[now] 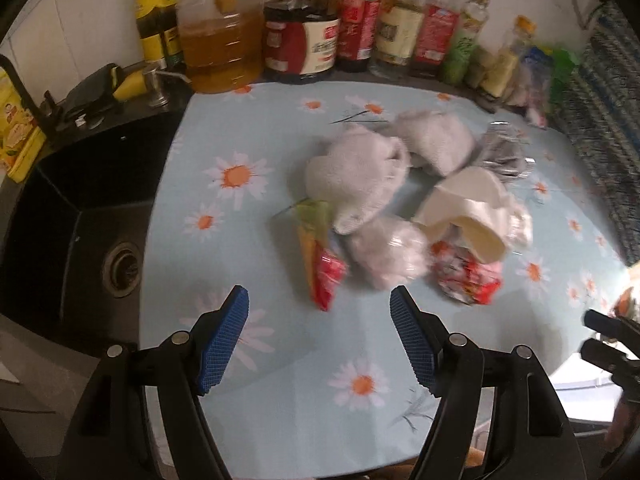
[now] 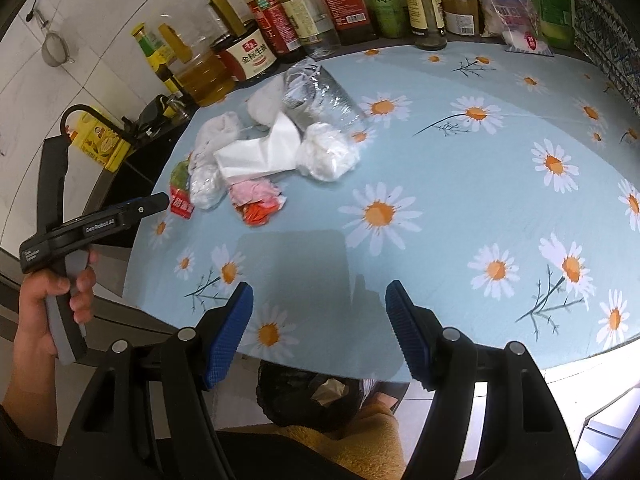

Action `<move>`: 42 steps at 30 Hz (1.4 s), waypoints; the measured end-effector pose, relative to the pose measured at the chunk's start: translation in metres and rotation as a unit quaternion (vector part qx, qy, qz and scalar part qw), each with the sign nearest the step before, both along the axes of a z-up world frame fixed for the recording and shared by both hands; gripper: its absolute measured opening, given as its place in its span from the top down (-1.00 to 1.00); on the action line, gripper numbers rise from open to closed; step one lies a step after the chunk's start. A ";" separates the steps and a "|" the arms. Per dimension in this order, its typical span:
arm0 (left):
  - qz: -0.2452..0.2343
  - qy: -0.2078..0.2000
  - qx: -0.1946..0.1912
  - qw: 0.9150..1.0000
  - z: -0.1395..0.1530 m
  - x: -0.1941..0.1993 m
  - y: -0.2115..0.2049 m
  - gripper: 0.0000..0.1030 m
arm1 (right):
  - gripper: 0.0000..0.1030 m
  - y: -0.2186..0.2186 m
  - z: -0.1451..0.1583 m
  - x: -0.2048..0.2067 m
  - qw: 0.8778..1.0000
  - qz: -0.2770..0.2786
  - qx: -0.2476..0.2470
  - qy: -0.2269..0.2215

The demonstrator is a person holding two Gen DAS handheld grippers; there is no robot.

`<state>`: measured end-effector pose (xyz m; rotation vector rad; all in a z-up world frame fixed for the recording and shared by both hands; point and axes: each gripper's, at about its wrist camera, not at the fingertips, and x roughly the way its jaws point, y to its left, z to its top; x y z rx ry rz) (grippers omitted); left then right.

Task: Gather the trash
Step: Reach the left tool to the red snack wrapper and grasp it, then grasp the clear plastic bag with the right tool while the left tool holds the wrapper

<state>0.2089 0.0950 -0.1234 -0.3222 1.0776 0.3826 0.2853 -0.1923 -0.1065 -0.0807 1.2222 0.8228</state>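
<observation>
Aim matters: my left hand-held gripper [image 1: 319, 306], jaws wide and empty, should straddle the red wrapper [image 1: 326, 276] beside the crumpled tissue [image 1: 356, 184].

Open right tongs [image 2: 319, 332] over daisy tablecloth [image 2: 440, 184]

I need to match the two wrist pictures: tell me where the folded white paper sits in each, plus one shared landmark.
Left wrist: folded white paper lies right of centre, at the pile's right side.
Right wrist: folded white paper lies upper left, in the pile's middle.
Shared landmark: dark soy sauce bottle at the tablecloth's far edge.
</observation>
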 end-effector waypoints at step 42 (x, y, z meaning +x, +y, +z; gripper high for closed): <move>0.067 -0.028 -0.053 0.996 -0.002 -0.023 0.003 0.60 | -0.33 0.081 -0.022 0.084 0.994 0.100 -0.031 -0.010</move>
